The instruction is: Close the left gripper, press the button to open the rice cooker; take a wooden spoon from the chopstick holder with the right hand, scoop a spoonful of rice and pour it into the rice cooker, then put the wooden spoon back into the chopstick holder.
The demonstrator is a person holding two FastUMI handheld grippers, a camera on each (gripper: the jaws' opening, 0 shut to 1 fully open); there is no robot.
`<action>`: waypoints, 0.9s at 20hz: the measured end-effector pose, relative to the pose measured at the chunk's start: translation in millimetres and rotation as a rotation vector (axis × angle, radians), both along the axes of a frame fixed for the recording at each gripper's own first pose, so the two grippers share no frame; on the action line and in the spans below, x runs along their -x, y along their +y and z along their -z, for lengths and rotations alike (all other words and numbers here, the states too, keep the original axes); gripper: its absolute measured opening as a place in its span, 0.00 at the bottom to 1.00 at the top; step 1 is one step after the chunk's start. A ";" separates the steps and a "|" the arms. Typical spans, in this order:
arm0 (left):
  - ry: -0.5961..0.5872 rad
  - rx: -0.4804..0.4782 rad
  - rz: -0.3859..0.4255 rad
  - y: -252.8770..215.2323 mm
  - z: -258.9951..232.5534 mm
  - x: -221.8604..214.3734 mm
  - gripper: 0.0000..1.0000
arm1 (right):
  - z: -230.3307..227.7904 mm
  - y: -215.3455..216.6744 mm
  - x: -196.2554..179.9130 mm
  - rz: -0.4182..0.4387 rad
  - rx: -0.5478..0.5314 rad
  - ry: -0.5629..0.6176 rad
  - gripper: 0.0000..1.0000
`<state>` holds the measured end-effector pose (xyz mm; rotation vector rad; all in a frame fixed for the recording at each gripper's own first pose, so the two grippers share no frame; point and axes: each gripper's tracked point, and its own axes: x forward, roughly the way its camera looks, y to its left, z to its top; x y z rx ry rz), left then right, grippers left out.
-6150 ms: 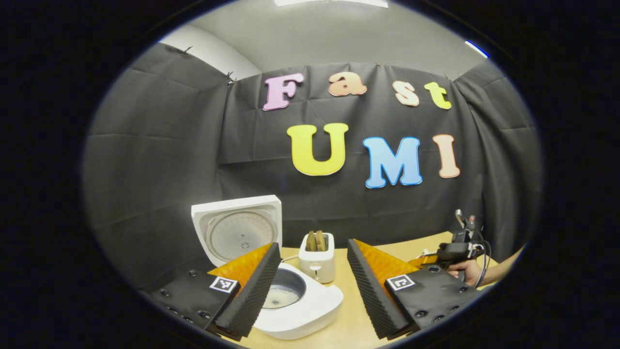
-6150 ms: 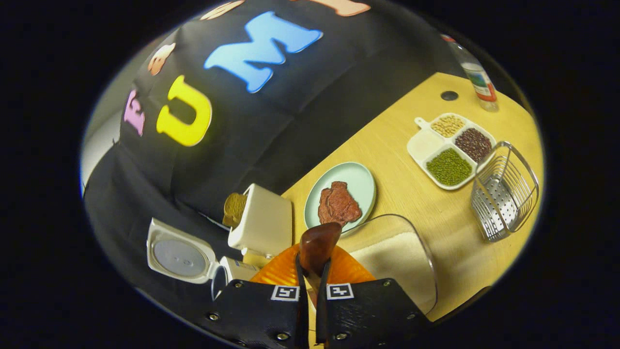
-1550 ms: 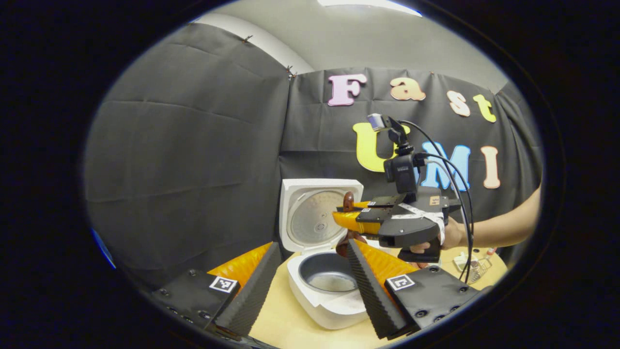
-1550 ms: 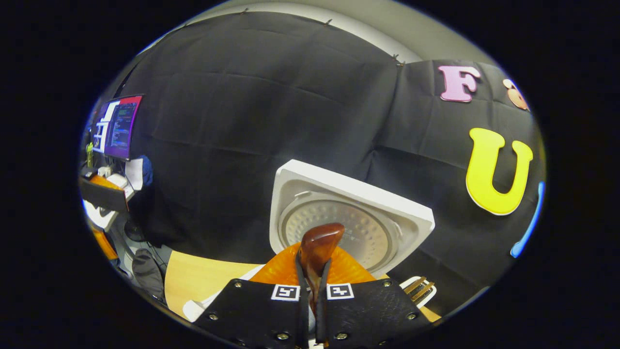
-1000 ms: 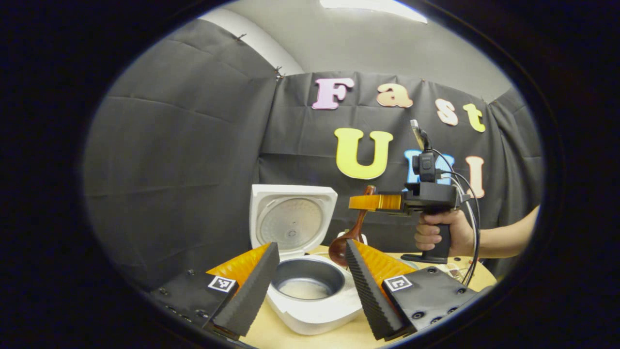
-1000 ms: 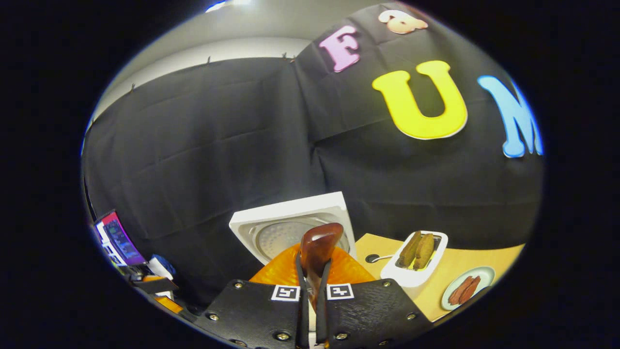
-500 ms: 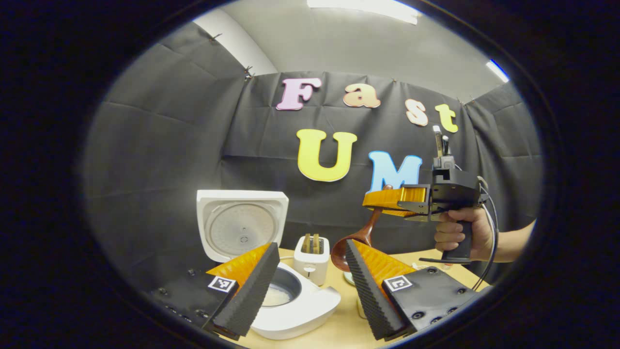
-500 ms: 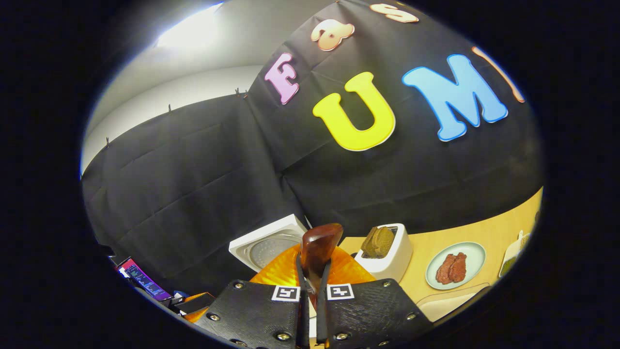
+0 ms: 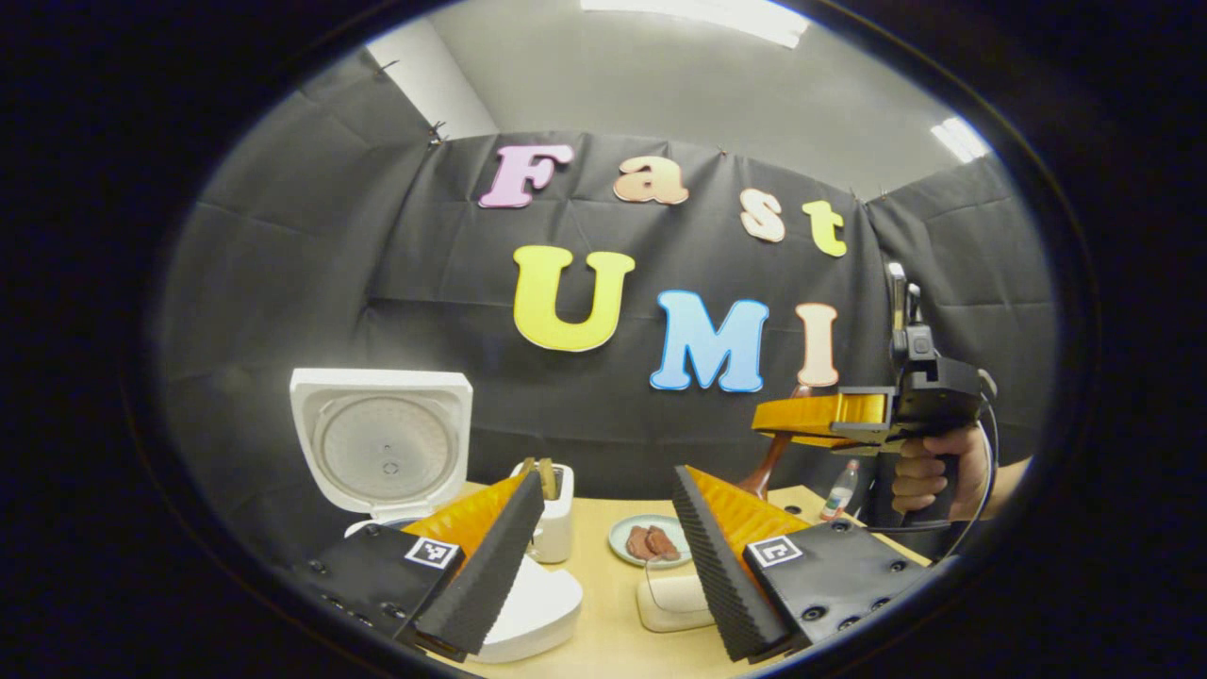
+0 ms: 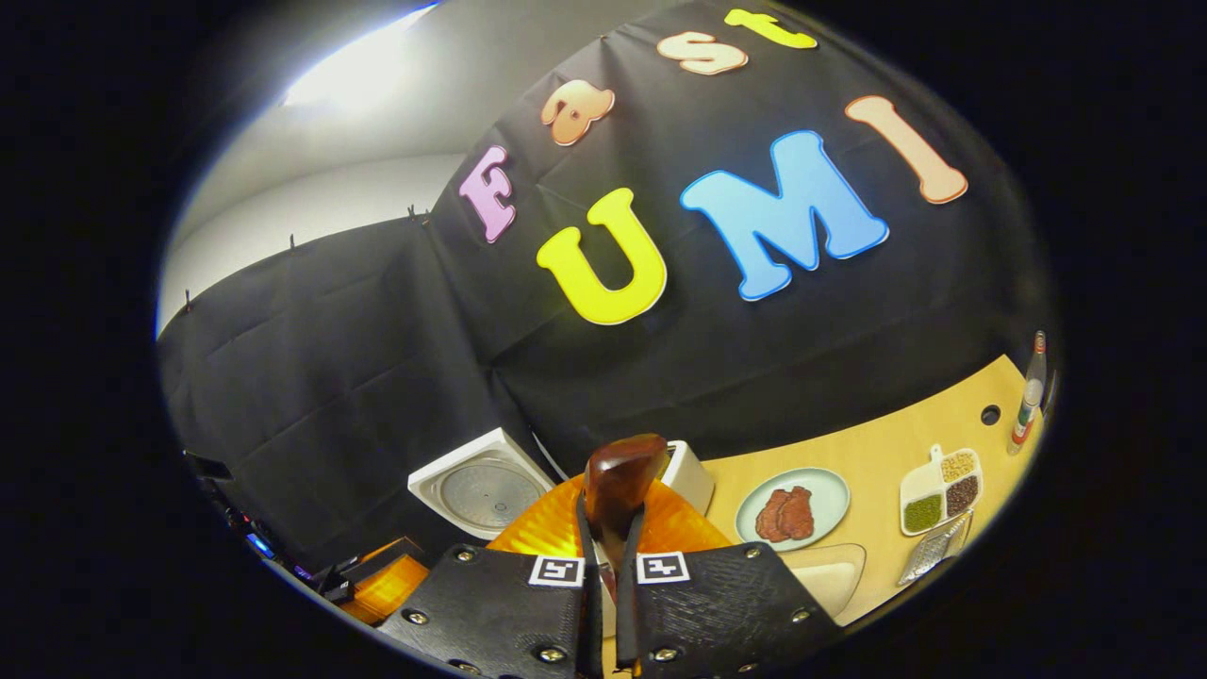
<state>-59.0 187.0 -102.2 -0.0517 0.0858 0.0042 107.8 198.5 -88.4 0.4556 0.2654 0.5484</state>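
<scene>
Now right tongs [image 10: 604,556] pinching spoon [image 10: 618,481] handle, bowl hanging down, likely heading for holder [image 10: 934,556], lower right. Left tongs [image 9: 603,547] spread, idle. Cooker [image 9: 382,448] lid up.

The white rice cooker [image 9: 528,604] stands open on the desk [image 9: 603,622], its lid [image 9: 382,443] tipped upright behind the body. The dark wooden spoon [image 10: 618,490] is pinched by its handle in the right hand-held gripper [image 10: 603,566], raised well right of the cooker, the shaft slanting downward.

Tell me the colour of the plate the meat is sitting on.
The plate is pale mint green; it shows best in the right gripper view, with the reddish-brown meat on it.
</scene>
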 end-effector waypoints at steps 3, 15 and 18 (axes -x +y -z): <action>-0.004 -0.020 0.042 -22.9 -4.1 -8.9 0.95 | 5.1 -34.8 5.4 0.058 0.010 0.002 0.06; -0.004 -0.035 0.125 -83.8 -4.1 -30.2 0.95 | 23.1 -166.7 13.7 0.283 -0.003 0.045 0.06; -0.005 -0.035 0.131 -90.8 -5.3 -33.0 0.95 | 29.6 -195.1 9.2 0.340 0.008 0.056 0.06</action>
